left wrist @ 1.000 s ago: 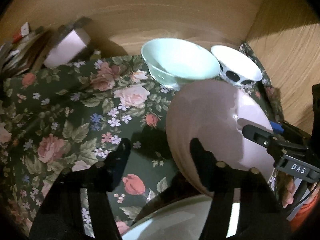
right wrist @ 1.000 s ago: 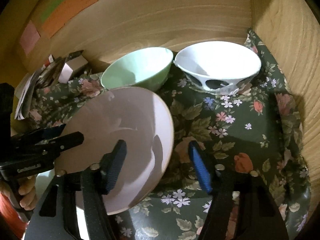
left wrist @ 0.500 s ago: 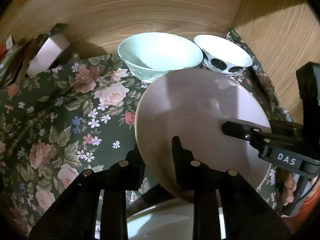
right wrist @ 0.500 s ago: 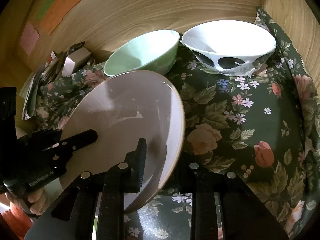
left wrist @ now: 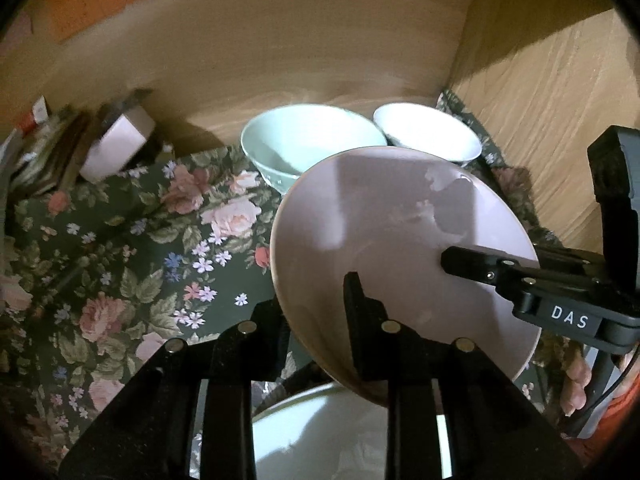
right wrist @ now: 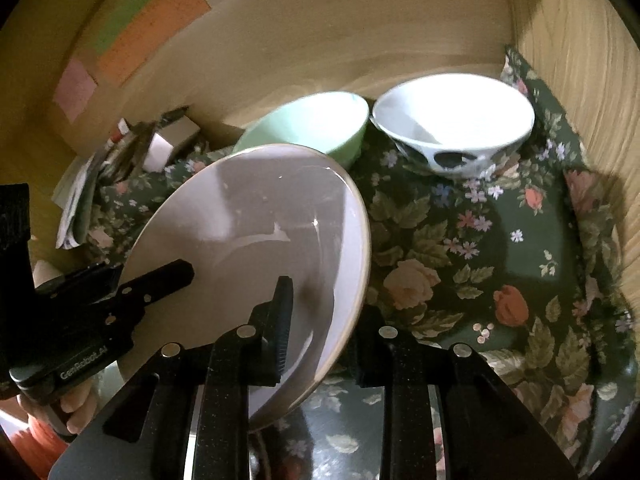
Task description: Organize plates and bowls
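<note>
A pale pink plate (left wrist: 384, 232) (right wrist: 248, 224) hangs tilted above the floral cloth (left wrist: 140, 260), held at two opposite edges. My left gripper (left wrist: 314, 296) is shut on its left rim, one finger on top and one beneath. My right gripper (right wrist: 326, 300) is shut on the right rim in the same way. Each gripper shows in the other's view: the right gripper (left wrist: 472, 264) and the left gripper (right wrist: 168, 276). Behind the plate stand a mint green bowl (left wrist: 304, 140) (right wrist: 316, 124) and a white bowl with black spots (left wrist: 428, 136) (right wrist: 452, 120).
A pale plate (left wrist: 340, 432) lies under the lifted one, near the front. Papers and a small box (left wrist: 120, 144) are piled at the back left. Wooden walls (right wrist: 580, 80) close the back and the right side. A hand (right wrist: 76, 404) grips the left tool.
Both grippers have closed on the pink plate's rims. The plate has come up a little and now sits lower and nearer in both views.
</note>
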`<action>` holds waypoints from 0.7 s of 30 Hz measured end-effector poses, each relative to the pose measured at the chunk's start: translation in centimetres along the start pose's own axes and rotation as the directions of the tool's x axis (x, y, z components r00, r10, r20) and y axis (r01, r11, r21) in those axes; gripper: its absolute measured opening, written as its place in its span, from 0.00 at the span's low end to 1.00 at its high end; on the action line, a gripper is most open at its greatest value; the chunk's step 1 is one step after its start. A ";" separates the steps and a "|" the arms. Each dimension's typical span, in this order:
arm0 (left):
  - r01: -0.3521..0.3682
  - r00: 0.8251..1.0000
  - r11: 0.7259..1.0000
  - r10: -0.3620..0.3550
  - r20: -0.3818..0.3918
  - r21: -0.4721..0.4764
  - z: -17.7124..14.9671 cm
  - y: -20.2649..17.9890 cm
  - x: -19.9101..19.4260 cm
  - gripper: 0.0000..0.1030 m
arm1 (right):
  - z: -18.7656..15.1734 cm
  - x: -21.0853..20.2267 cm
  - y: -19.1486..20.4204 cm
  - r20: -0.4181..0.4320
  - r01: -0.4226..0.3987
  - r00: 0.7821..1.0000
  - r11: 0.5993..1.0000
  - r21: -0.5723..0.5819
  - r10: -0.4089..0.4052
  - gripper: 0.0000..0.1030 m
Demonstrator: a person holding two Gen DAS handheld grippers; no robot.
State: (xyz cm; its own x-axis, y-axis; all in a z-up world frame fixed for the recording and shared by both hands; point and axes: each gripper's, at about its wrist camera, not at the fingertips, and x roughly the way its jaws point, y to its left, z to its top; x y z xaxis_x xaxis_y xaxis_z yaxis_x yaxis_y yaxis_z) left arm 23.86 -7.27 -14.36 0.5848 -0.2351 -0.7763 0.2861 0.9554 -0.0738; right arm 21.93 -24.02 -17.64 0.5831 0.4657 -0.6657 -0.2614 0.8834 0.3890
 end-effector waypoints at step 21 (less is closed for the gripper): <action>-0.070 0.986 0.996 0.078 0.149 -0.055 -3.9 3.0 -9.0 0.24 | -0.9 -2.6 7.8 0.057 -0.069 0.995 0.988 -0.135 0.078 0.21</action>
State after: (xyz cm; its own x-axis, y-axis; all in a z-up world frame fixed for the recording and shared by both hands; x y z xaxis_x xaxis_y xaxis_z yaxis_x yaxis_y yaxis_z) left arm 16.51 -1.58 -9.99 0.7120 -0.1843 -0.6775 0.2024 0.9779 -0.0533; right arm 17.74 -18.29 -13.45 0.6043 0.5291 -0.5957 -0.4030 0.8479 0.3444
